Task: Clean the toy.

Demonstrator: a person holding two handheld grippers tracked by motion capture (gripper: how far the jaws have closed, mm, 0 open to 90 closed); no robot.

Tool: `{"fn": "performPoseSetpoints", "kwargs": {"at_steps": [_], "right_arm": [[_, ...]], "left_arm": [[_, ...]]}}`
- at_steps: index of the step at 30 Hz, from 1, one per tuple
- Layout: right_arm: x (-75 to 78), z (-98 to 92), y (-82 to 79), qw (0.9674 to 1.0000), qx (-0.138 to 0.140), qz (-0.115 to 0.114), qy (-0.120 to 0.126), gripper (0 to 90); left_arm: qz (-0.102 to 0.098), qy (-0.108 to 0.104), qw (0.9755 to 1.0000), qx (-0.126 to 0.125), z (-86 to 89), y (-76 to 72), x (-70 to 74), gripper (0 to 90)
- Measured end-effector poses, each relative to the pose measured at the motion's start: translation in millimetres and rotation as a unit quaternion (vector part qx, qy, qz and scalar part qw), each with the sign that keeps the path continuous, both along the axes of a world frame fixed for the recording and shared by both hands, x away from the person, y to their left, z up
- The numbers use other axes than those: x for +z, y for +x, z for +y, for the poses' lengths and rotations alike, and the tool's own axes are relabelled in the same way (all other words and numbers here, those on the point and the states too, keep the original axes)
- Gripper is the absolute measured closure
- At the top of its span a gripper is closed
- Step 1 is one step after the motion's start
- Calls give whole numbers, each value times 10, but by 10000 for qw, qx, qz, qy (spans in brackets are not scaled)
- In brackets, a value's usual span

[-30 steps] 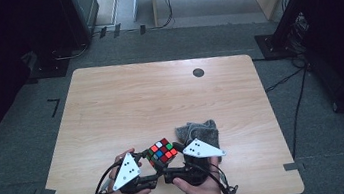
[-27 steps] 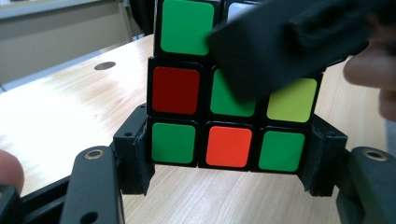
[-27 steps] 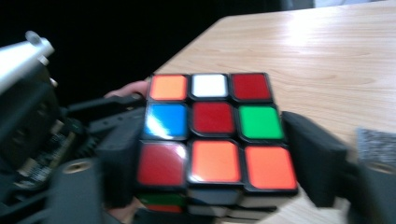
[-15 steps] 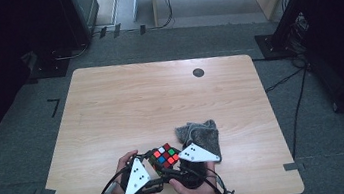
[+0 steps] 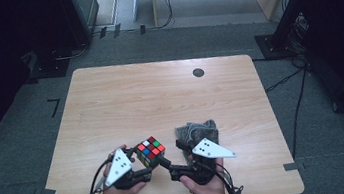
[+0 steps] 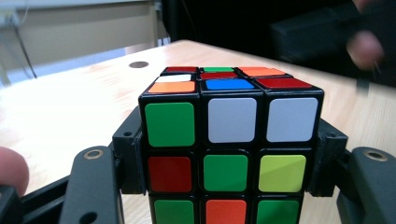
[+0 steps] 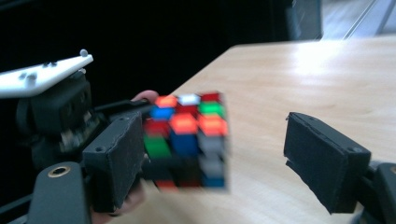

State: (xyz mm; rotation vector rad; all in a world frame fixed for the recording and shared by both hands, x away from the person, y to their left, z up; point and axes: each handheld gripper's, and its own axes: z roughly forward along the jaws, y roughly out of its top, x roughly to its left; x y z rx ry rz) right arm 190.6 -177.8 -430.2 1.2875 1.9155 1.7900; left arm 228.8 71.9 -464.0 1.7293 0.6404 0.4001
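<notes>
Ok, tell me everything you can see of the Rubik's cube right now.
The Rubik's cube is a scrambled three-by-three puzzle of glossy black plastic with coloured stickers. In the left gripper view the near face reads green, white, white along the top row and red, green, yellow below. It sits level between the left gripper's fingers, which press on its two sides, near the table's front edge. In the right gripper view the right gripper's fingers stand open around it, one apart, the other's contact unclear.

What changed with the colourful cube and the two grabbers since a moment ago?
The left gripper keeps clamping the cube. The right gripper, at the cube's side, has just been opening its jaws, one pad clear of it. Both hands shifted only slightly. The grey cloth and table stayed put.
</notes>
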Motion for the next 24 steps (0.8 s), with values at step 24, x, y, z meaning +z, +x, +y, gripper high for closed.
{"fn": "performPoseSetpoints", "kwargs": {"at_steps": [24], "right_arm": [[-375,483,-118,9954,-336,-554,-706,317]], "left_arm": [[980,-1019,9896,-272,-99,-10,43,332]]}}
